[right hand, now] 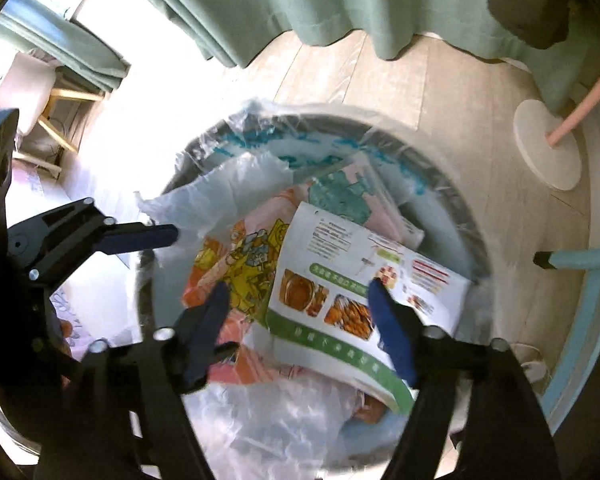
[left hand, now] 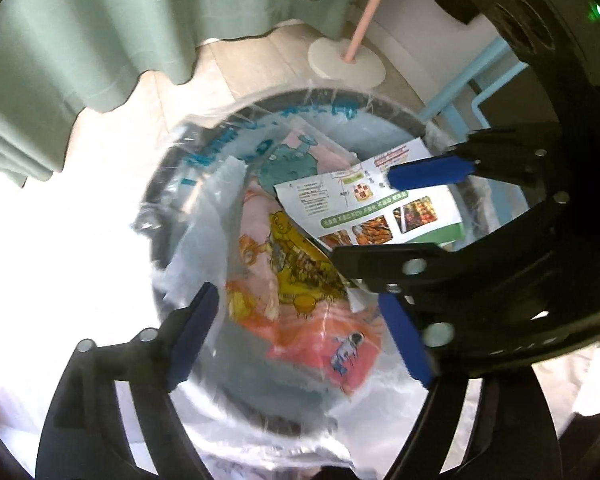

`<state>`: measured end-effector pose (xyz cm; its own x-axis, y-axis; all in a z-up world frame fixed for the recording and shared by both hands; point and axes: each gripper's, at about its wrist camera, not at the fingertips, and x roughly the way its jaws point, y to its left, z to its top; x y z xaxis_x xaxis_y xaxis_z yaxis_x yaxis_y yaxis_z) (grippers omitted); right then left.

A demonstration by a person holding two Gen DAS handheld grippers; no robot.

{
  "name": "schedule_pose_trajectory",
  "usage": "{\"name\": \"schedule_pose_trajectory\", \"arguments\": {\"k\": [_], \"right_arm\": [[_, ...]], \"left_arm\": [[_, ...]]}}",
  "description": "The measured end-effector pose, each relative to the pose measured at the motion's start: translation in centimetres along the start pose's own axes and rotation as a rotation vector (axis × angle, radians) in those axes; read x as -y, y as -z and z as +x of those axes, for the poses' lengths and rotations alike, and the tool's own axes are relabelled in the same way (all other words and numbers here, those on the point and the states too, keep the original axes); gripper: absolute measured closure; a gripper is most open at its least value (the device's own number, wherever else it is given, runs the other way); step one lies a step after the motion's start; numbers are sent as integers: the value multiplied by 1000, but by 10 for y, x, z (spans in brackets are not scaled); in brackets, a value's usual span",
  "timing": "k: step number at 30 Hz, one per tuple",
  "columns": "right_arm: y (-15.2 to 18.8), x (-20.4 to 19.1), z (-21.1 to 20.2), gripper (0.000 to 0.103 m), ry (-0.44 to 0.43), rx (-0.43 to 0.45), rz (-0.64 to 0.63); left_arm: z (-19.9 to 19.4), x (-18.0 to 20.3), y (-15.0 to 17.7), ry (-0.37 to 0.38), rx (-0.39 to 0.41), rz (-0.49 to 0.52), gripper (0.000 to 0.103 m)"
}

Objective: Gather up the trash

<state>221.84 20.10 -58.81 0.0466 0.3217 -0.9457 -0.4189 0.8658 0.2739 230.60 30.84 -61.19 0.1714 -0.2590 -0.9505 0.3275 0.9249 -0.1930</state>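
A round grey bin (left hand: 168,176) (right hand: 188,164) lined with a clear bag stands on the floor right below both grippers. In it lie a white and green leaflet (left hand: 340,196) (right hand: 332,248) with food photos, pink and yellow cartoon wrappers (left hand: 292,264) (right hand: 240,264) and crumpled white plastic (right hand: 228,184). My left gripper (left hand: 300,336) hangs open over the bin with nothing between its blue pads. My right gripper (right hand: 298,284) is open too, above the leaflet and not touching it. In the left wrist view the right gripper (left hand: 364,216) shows at the right, over the leaflet.
A green curtain (left hand: 100,20) (right hand: 340,0) hangs behind the bin. A pink pole on a white round base (left hand: 346,60) (right hand: 548,152) stands on the wood floor. Light blue furniture legs (left hand: 480,80) (right hand: 580,260) are at the right, a wooden chair (right hand: 52,100) at the far left.
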Motion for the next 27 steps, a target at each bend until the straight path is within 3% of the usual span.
{"name": "schedule_pose_trajectory", "arguments": {"k": [2,5,16,27], "right_arm": [[1,-1,-14,15,8,14,15],[-1,-7,-29,8,43,46,15],[-15,-35,-130,7,187,178,-2],[-15,-68,-240,7,264,253,46]], "left_arm": [[-13,-6,3,-6,7,-15,8],[-32,-9,3,-29,19,-22,6],[-128,-3,-16,-97,65,-1,6],[-244,25,-29,-96,146,54,6]]}}
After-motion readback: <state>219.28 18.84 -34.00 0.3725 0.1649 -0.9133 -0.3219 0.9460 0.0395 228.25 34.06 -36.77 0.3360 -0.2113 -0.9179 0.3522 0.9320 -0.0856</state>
